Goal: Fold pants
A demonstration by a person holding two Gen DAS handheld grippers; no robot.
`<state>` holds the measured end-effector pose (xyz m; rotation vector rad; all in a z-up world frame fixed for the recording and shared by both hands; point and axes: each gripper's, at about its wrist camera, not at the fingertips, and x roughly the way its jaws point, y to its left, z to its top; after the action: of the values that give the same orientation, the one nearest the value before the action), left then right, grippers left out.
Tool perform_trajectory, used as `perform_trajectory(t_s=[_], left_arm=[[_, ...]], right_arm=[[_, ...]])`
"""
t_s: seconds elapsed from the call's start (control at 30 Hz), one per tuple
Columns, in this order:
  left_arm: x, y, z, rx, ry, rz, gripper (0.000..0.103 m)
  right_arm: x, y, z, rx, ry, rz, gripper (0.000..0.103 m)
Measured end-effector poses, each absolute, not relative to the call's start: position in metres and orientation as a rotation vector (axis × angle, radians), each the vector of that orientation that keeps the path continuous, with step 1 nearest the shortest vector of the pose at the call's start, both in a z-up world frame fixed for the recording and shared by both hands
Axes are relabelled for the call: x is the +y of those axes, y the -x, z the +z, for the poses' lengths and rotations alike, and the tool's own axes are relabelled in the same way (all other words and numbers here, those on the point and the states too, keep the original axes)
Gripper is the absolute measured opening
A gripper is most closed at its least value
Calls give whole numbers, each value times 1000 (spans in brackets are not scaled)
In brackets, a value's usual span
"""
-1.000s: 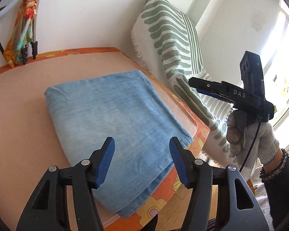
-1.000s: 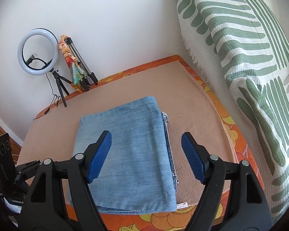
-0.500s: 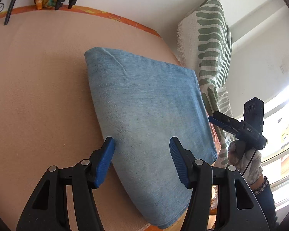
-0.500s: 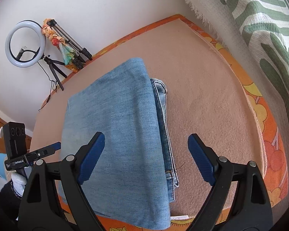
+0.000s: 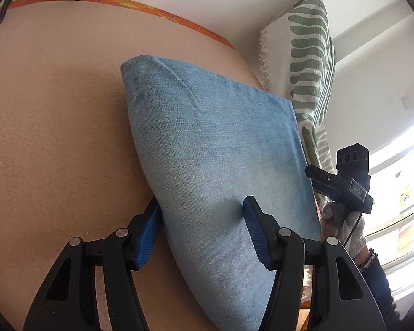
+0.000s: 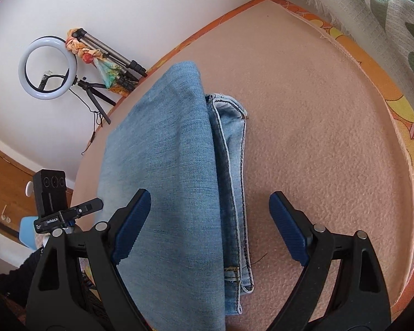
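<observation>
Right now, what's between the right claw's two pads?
In the right wrist view, the right claw straddles the folded jeans: their stacked hem edges and a bare strip of pink blanket lie between the pads. Claw open, nothing gripped.

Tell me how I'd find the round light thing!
Look past the pink blanket with the folded jeans to the white wall. The ring light stands there on a small black tripod, beside bigger tripod legs wrapped in colourful cloth. It's the only white glowing hoop.
</observation>
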<state>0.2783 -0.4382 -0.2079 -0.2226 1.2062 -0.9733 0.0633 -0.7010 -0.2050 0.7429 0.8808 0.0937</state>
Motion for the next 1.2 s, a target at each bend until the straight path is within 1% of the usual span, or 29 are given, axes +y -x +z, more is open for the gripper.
perform_trajectory(t_s=[0.4,0.47,0.63,0.7,0.73,0.77,0.9,0.97,1.0,1.07,1.2], left_arm=[[-449,-281,-207,1175,201,-1016,58],[-451,-281,-207,1172,196,-1017,58],[-455,-282,-207,1169,205,-1015,58],[-458,-281,-207,1166,199,-1011,57],[-460,-281,-207,1168,194,-1007,56],[-461,-281,-208,1169,194,-1003,53],[-464,-282,-209,1176,206,-989,40],[-465,-282,-207,1170,203,-985,35],[-465,-281,-206,1164,197,-985,32],[-467,-279,-203,1147,174,-984,29],[-468,-277,-199,1126,142,-978,25]], right_arm=[[-695,-75,-210,857,-788,237,90],[-692,-78,-211,853,-796,256,88],[-674,-89,-207,876,-717,257,87],[-672,-89,-206,891,-700,231,81],[-671,-88,-205,902,-686,200,68],[-671,-87,-205,915,-671,165,60],[-665,-83,-202,915,-654,116,48],[-663,-83,-198,914,-634,96,40],[-662,-82,-196,915,-625,85,38],[-661,-81,-194,916,-619,68,34],[-654,-84,-188,937,-561,39,32]])
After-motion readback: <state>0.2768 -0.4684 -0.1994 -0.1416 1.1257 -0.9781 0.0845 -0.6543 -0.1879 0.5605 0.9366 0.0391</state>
